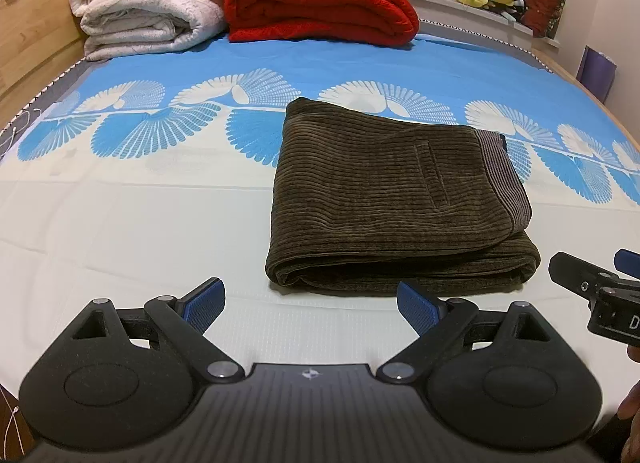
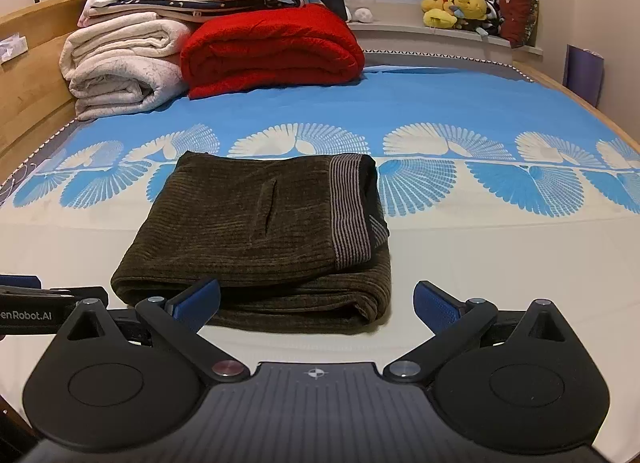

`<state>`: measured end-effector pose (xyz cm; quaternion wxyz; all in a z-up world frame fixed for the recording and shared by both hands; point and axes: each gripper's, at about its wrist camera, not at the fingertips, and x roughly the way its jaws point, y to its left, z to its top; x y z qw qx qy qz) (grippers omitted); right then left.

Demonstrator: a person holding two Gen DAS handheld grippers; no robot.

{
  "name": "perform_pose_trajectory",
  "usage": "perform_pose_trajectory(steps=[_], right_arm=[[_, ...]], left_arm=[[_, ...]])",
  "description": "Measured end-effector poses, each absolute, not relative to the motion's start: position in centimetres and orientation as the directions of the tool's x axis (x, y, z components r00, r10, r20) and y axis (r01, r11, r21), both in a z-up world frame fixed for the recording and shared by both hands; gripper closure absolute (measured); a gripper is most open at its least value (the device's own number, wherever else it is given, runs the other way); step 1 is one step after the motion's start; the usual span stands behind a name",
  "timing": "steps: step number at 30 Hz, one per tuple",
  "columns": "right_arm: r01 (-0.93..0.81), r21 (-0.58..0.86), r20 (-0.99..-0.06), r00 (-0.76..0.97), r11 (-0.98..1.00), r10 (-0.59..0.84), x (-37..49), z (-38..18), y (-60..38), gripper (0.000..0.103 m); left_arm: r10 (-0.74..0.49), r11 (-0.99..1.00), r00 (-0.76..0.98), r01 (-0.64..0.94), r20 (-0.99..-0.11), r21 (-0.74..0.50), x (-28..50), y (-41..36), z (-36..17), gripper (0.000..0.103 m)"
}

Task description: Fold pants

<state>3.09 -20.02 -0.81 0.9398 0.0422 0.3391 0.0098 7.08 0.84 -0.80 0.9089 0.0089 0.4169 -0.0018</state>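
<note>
Dark olive corduroy pants (image 1: 392, 199) lie folded in a compact rectangle on the bed, striped waistband on the right; they also show in the right wrist view (image 2: 256, 239). My left gripper (image 1: 310, 305) is open and empty, just short of the bundle's near left edge. My right gripper (image 2: 316, 305) is open and empty at the bundle's near edge, its left finger (image 2: 196, 303) in front of the fold. The right gripper's tip also shows in the left wrist view (image 1: 592, 283).
The bed sheet (image 1: 120, 215) is white near me and blue with fan patterns farther back. Folded white blankets (image 1: 148, 7) and a red blanket (image 1: 320, 3) stack at the headboard end. Plush toys (image 2: 456, 3) sit on the window sill. Wooden bed frame (image 2: 36, 95) runs along the left.
</note>
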Motion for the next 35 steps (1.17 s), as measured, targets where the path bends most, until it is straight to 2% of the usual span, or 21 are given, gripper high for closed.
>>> perform_pose_trajectory(steps=[35], right_arm=[[0.009,0.089,-0.634,0.772,0.996,0.05,3.3,-0.79,-19.78,0.001]], left_arm=[[-0.004,0.999,0.659,0.031,-0.752,0.022,7.2,0.56,-0.77,0.008]])
